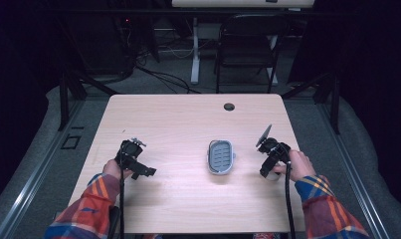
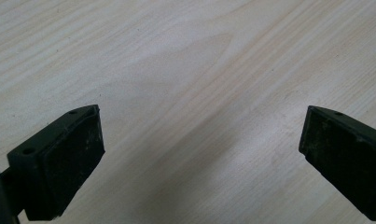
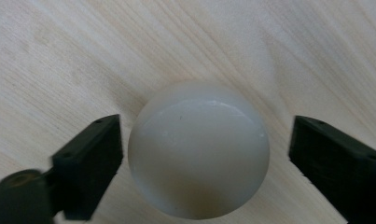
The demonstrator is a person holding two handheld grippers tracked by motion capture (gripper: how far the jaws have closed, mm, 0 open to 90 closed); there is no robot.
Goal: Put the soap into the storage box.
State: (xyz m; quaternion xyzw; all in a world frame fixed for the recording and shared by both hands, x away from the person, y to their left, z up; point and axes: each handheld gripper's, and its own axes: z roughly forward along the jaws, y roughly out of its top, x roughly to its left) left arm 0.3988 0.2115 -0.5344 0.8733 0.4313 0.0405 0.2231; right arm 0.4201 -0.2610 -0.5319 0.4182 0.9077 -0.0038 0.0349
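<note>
Here, from the high view, my left tool [image 1: 138,162] hovers over the left part of the pale wooden table [image 1: 188,119], with bare wood beneath it. My right tool [image 1: 268,167] is held over the right part, tipped down onto a small whitish round ball [image 1: 273,175] that peeks out just under it. Between my 2 hands, nearer the right one, lies a grey rounded-rectangle tray with a slotted blue-grey insert [image 1: 221,156], apart from both tools.

In the left gripper view, my left tool [image 2: 199,149] has its 2 black jaws spread wide, nothing between them but wood grain.

In the right gripper view, my right tool [image 3: 202,156] has its 2 jaws apart with the whitish ball [image 3: 198,149] sitting on the table between them. The left jaw is just beside the ball, perhaps touching it, I cannot tell; the right jaw stands clear of it with a strip of wood showing between.
</note>
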